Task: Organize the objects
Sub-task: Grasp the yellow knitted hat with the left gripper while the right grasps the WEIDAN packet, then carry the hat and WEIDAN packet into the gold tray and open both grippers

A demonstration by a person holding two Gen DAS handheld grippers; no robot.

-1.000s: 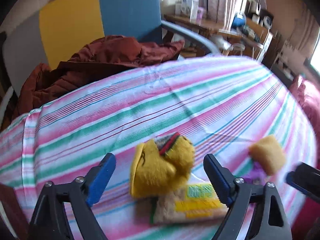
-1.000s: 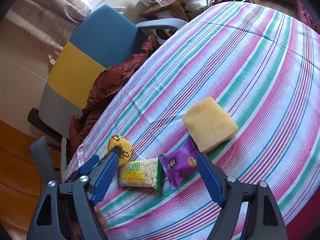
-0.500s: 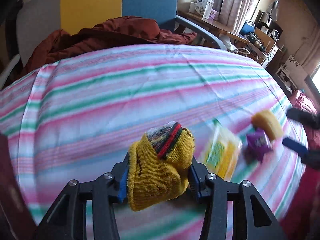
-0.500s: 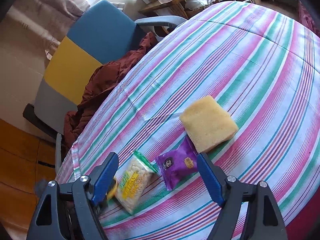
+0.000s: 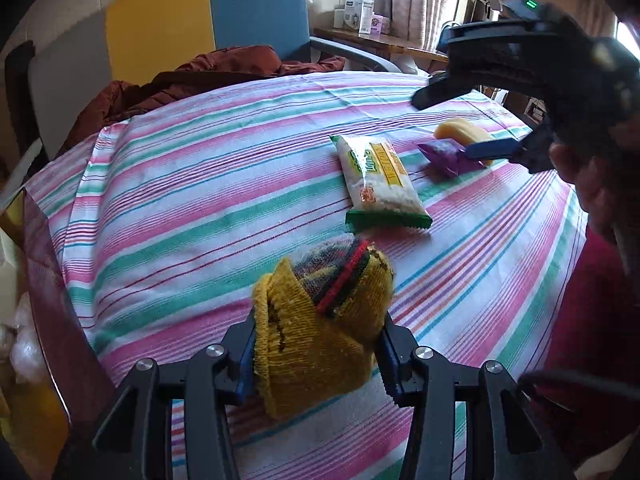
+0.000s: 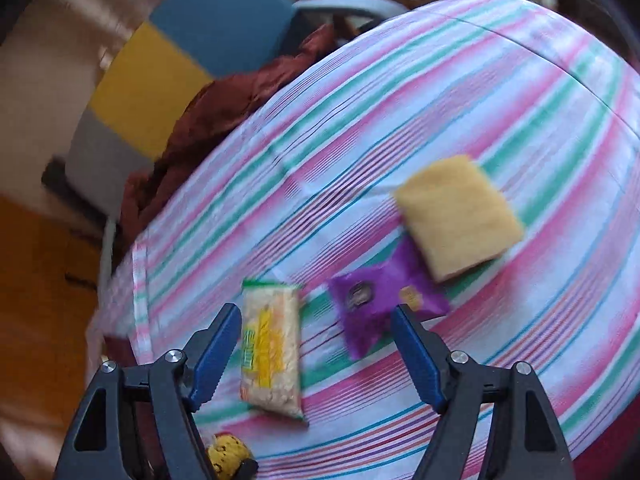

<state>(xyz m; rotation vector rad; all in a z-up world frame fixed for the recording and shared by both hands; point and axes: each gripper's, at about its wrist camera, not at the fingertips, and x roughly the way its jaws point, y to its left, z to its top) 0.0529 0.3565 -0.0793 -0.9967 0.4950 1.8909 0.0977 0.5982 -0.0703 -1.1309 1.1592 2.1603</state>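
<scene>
- The left claw [image 5: 316, 354] is clamped on a rolled yellow sock [image 5: 320, 320] with a red and dark striped band; the roll fills the space between the jaws and is held just above the striped cloth of the bench [image 5: 200, 184].
- From the left claw, the rice snack packet [image 5: 378, 178] lies toward 12 to 1 o'clock, flat on the cloth and well apart from the sock, its long axis running away from the claw and its green sealed end nearest.
- Farther out, at about 2 o'clock in the left view, sit the purple packet [image 5: 448, 156] and the yellow sponge [image 5: 460, 130], with the right claw's [image 5: 448, 124] blue finger just over them.
- The right claw [image 6: 316, 354] is spread wide and grips nothing. In its own blurred view the rice snack packet [image 6: 272, 348] lies lengthwise just inside its left finger, and the purple packet [image 6: 380, 304] sits near its right finger, at about 1 o'clock.
- The yellow sponge [image 6: 456, 212] lies beyond, at roughly 1 o'clock, touching or overlapping the purple packet's far corner.
- My reading: the right claw is much the nearer to both packets and sponge. The purple packet lies skewed across the gap, so a small turn would probably be needed before closing.
</scene>
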